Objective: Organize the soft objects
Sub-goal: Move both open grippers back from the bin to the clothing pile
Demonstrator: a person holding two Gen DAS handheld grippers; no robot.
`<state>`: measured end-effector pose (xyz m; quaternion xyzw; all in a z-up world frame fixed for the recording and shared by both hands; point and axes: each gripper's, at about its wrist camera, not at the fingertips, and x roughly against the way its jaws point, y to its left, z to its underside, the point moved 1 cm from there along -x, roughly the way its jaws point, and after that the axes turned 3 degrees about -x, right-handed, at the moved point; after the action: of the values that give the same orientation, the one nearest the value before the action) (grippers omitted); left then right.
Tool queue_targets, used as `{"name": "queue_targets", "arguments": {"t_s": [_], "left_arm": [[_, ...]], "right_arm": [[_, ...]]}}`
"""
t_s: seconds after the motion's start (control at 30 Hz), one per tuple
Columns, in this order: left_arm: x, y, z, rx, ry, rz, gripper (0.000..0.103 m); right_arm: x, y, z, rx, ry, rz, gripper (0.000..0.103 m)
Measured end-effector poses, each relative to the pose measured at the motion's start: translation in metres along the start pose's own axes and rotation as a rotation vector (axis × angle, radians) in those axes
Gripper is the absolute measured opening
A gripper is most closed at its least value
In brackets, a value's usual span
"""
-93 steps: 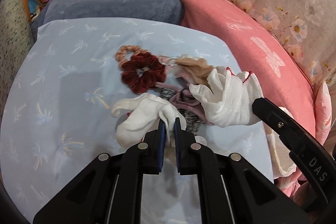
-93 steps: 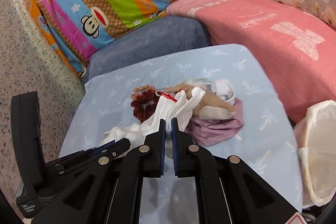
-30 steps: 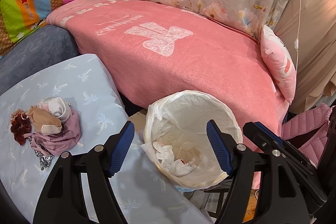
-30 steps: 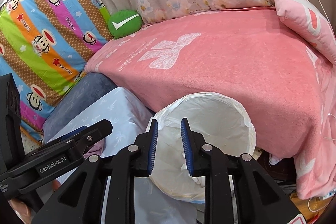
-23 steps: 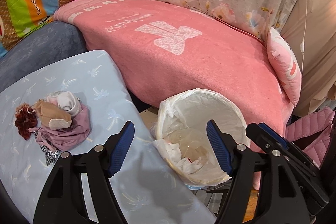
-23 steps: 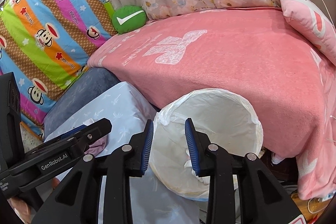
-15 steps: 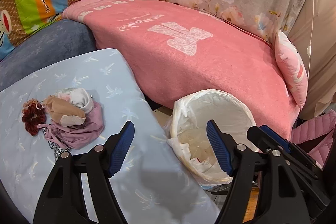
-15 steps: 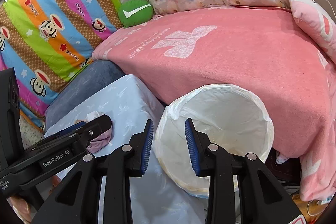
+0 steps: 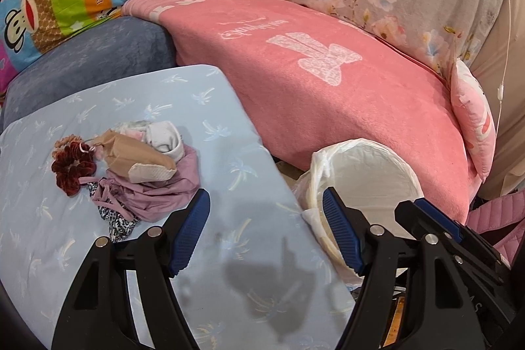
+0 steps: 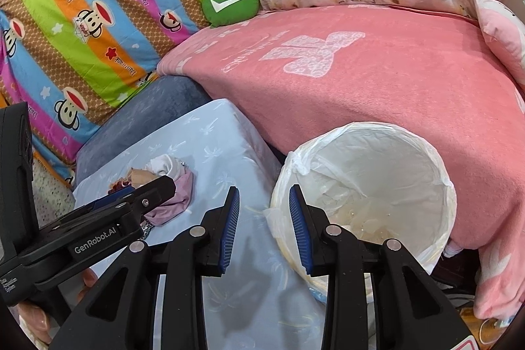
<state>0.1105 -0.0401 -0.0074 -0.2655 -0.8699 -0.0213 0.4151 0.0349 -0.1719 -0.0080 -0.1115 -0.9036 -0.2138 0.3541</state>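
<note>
While the pile of soft things sat heaped at the middle left of the left wrist view, nothing was in either tool's grip. In it lay a dark red scrunchie, a tan sock, a rolled white sock and a crumpled mauve cloth, all touching, on the pale blue palm-print sheet.

The left gripper hung with its blue pads spread wide, empty, over the sheet's right edge, the pile just to its left. The right gripper stood parted too, less widely, holding nothing, straddling the near rim of the white lined bin at the lower right of its frame.

That bin sat wedged between the sheet and the pink blanket, close enough to serve as the drop spot, I'd judge. Both tools looked freed up for another pick; the pile clearly had plenty left.
</note>
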Motion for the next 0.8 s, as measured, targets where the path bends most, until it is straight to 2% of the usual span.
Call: {"name": "queue_targets", "arguments": {"t_s": [0.37, 0.8], "left_arm": [[0.001, 0.039, 0.010, 0.071, 0.018, -0.042, 0.068], [0.007, 0.106, 0.022, 0.178, 0.029, -0.124, 0.069]], "right_arm": [[-0.016, 0.032, 0.008, 0.053, 0.036, -0.029, 0.032], [-0.040, 0.082, 0.018, 0.127, 0.084, -0.073, 0.038]]}}
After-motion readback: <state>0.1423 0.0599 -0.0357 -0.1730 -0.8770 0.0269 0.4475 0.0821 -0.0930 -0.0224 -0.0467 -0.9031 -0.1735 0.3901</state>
